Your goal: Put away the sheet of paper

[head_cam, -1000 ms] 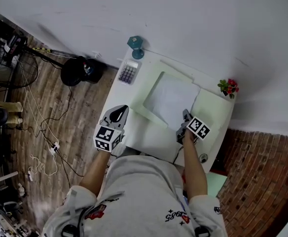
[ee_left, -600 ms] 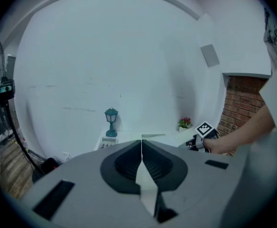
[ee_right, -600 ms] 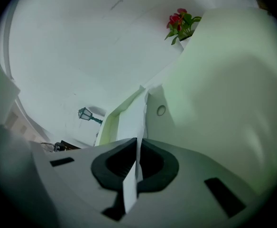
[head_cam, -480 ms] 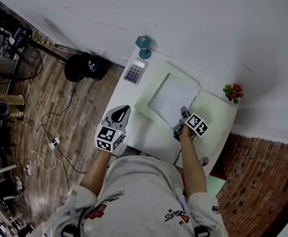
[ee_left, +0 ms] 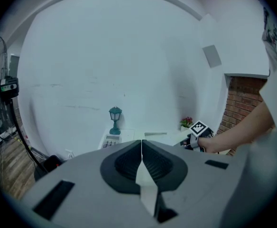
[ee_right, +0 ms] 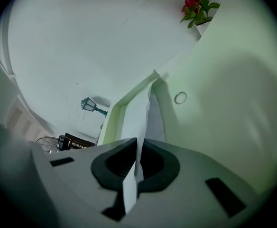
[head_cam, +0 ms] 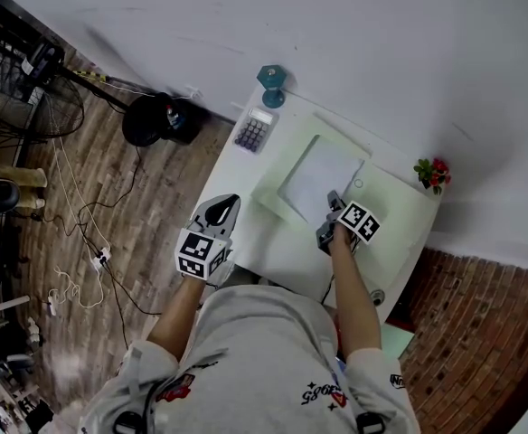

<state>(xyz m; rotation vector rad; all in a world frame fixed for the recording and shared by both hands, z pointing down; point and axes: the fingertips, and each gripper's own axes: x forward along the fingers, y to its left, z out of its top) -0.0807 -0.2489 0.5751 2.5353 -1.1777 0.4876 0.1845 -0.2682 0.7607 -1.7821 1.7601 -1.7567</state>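
**Right tongs pinch sheet's near edge, tray straight ahead**

The right tongs (ee_right: 137, 145) are closed on the near edge of the sheet of paper (ee_right: 142, 115). The sheet stands thin between the pads and is seen edge-on. Its long axis runs straight away from the tongs, along the line they point.

The far part of the sheet reaches into the pale green tray (ee_right: 114, 114), between its raised rims. Whether that part lies flat on the tray floor cannot be told.

In the head view the right tongs (head_cam: 333, 208) sit at the near right corner of the sheet of paper (head_cam: 321, 177). The tray (head_cam: 271, 186) shows as a green border beyond the sheet and to its left.

Nothing but the sheet is visible in the tray.

The left tongs (ee_left: 142, 145) have their jaws together and hold nothing. In the head view the left tongs (head_cam: 217, 215) hang well apart from the sheet, off the left edge of the surface (head_cam: 262, 242). The right hand is the nearer one and the only one on the job.

Likely next step: ease the sheet forward and down until the near edge clears the rim, then let go. The risk is the near corner catching on the rim.

Further out from the right tongs:
- a small ring (ee_right: 180, 97) just to the right of the tray
- a potted plant (ee_right: 198, 6) far ahead on the right
- a calculator (head_cam: 253, 131) beyond the tray's left end
- a teal lamp (head_cam: 271, 83) beyond the tray's left end
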